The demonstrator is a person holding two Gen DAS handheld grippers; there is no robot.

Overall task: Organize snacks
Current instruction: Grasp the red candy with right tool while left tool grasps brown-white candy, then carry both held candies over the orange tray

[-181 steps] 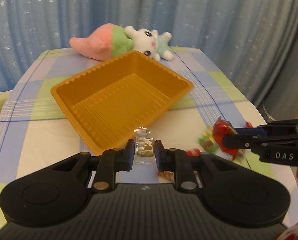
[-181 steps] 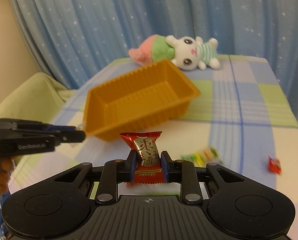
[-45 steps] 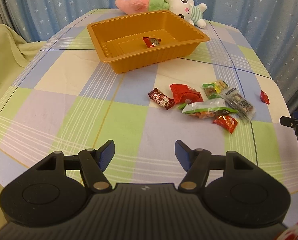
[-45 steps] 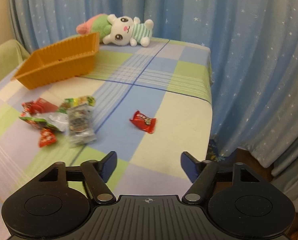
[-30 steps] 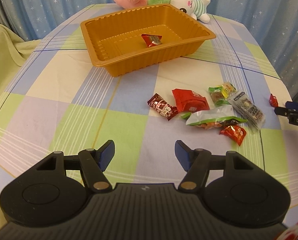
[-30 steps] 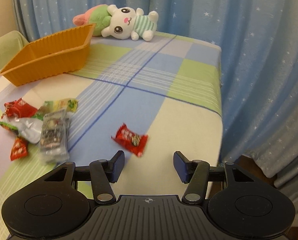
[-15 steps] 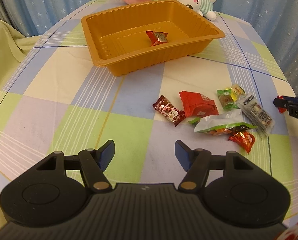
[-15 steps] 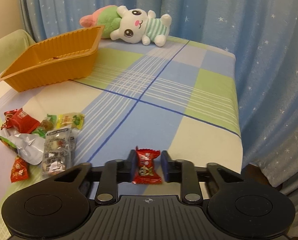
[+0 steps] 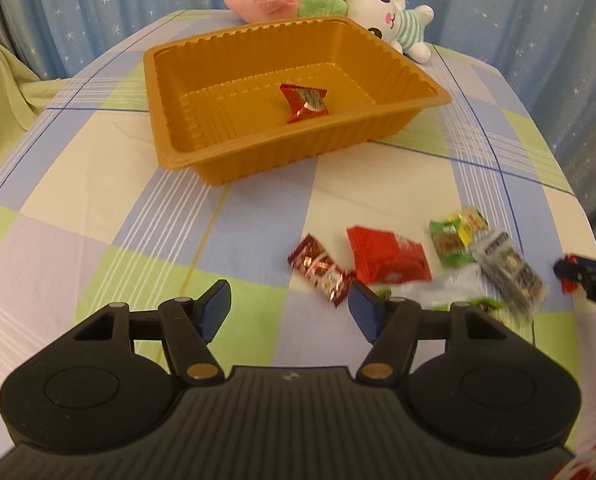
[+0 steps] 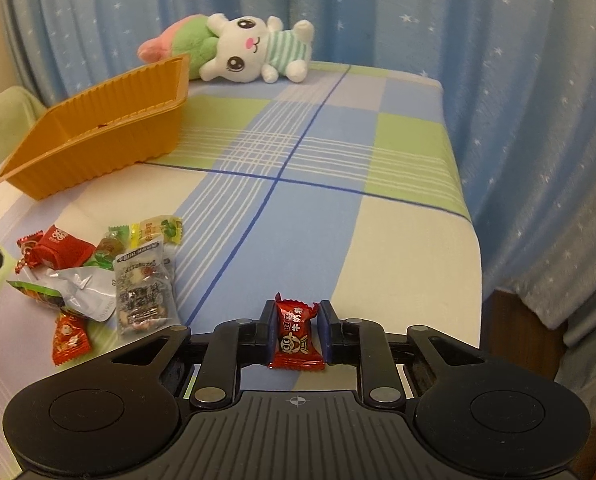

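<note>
My right gripper [image 10: 297, 334] is shut on a small red candy [image 10: 295, 338], just above the checked tablecloth near the table's right edge. The orange tray [image 9: 186, 152] stands at the back with one red candy [image 9: 305, 103] inside it. A heap of snacks lies in the middle: a dark red wrapped bar [image 9: 321, 275], a red pack [image 9: 388, 255], a green-yellow pack [image 9: 456, 235], a clear grey pack [image 9: 508, 276] and a silver-green pouch [image 10: 78, 290]. My left gripper [image 9: 288, 311] hangs open over the cloth just short of the dark red bar, nothing between its fingers.
A plush rabbit with a pink and green body [image 9: 382, 8] lies behind the tray [image 10: 98, 148]. Blue starred curtains close off the back and right. The table edge drops away at the right [image 10: 474, 240]. A pale green cover [image 9: 2, 80] lies at the left.
My right gripper closed on the small red candy that lay on the cloth. My left gripper came forward and lower toward the snack heap, still open.
</note>
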